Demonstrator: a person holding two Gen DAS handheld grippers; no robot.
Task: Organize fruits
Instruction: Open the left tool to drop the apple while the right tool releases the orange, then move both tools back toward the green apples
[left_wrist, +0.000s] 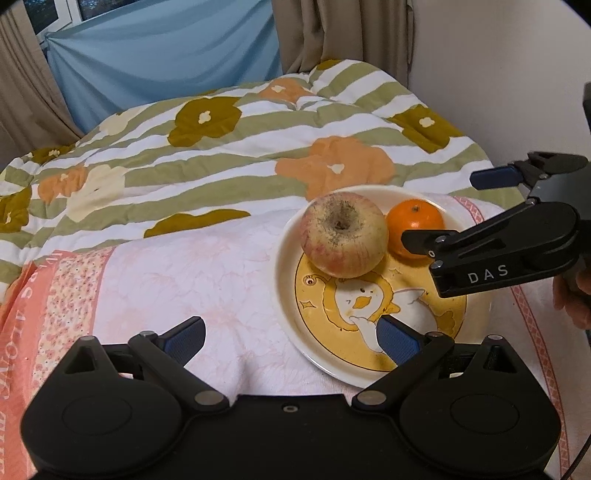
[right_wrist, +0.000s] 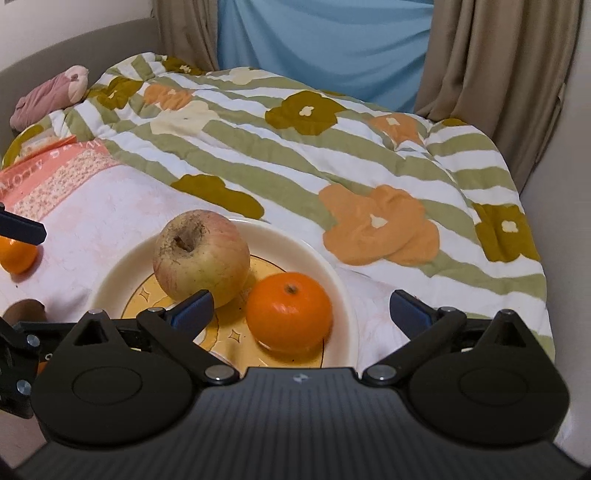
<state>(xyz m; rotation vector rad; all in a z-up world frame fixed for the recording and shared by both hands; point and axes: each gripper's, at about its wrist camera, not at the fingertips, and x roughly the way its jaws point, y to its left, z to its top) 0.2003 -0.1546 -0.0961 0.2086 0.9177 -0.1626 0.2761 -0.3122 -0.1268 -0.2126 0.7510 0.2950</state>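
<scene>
A cream plate with a yellow duck picture lies on a pink towel on the bed. On it sit a red-yellow apple and an orange tangerine, side by side. My left gripper is open and empty at the plate's near left rim. My right gripper is open, its fingers either side of the tangerine, just short of it; it also shows in the left wrist view. A second tangerine lies on the towel to the left of the plate.
The pink towel covers the near part of the bed. A striped flower quilt is bunched behind the plate. A pink soft toy lies far left. A wall stands to the right, curtains behind.
</scene>
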